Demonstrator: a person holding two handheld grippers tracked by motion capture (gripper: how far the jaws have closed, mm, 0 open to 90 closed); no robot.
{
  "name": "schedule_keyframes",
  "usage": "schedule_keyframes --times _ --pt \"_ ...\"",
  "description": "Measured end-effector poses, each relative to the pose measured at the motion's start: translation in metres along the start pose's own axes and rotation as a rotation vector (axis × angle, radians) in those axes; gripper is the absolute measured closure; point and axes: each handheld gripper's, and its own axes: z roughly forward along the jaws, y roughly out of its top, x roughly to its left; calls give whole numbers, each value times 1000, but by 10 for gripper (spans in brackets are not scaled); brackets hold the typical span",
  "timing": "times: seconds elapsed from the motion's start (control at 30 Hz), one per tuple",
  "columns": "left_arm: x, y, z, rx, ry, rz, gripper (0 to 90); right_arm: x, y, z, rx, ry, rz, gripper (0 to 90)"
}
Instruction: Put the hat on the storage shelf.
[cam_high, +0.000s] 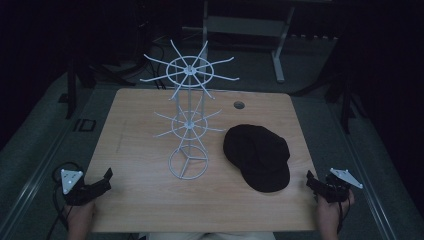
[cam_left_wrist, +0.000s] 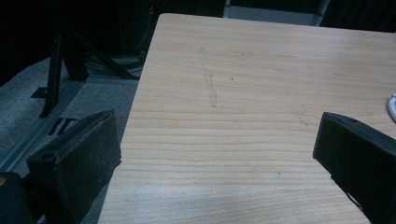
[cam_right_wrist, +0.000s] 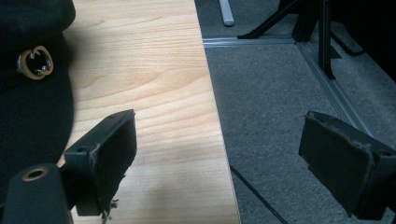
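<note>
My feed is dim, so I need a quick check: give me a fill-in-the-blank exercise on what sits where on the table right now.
1. The black cap lies on the table to the ____ of the white wire rack, as the high view shows it.
2. The left tongs are ____, with bare wood between the jaws.
3. The right tongs hold ____.
4. The rack stands ____ on its ring base.

Missing words: right; open; nothing; upright
</note>
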Motion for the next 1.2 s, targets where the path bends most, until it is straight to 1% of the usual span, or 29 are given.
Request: schedule_keyframes --times 0.03,0.1,0.2,0.27,0.3,0.33,0.43,0.5,0.6,0.67,0.7,0.73,0.77,0.83,0.87,0.97,1.07,1.2 --pt "0 0 0 -1 0 0 15 0 0 -1 -7 4 -2 110" --pt "0 0 0 0 2 0 15 1 1 1 12 10 -9 110" --pt "0 0 0 1 3 0 15 2 4 1 30 37 -13 122" --pt "0 0 0 1 3 0 14 4 8 1 39 74 -15 122" --pt "0 0 0 1 3 0 15 4 8 1 39 74 -15 122" --pt "0 0 0 2 2 -2 14 8 13 1 43 93 -23 122" --pt "0 0 0 3 1 -2 15 13 23 -3 29 112 -41 122" --pt "0 0 0 3 1 -3 15 17 30 -6 15 133 -40 123" --pt "0 0 0 2 1 -3 15 23 42 -9 -8 148 -48 122" --pt "0 0 0 2 0 -3 14 26 50 -10 -16 167 -58 122" --pt "0 0 0 2 0 -3 14 26 50 -10 -16 167 -58 122" --pt "0 0 0 2 0 -3 14 29 54 -10 -23 172 -61 122" --pt "0 0 0 2 0 -3 15 34 61 -10 -33 190 -67 137" --pt "0 0 0 2 0 -2 14 40 67 -11 -47 209 -74 140" --pt "0 0 0 2 -1 -2 14 45 69 -12 -51 220 -87 140" --pt "0 0 0 3 -1 -2 15 58 76 -11 -39 242 -132 138" --pt "0 0 0 2 -1 -2 15 70 82 -10 -37 273 -156 136" --pt "0 0 0 2 -2 -1 14 84 89 -8 -37 307 -174 136"
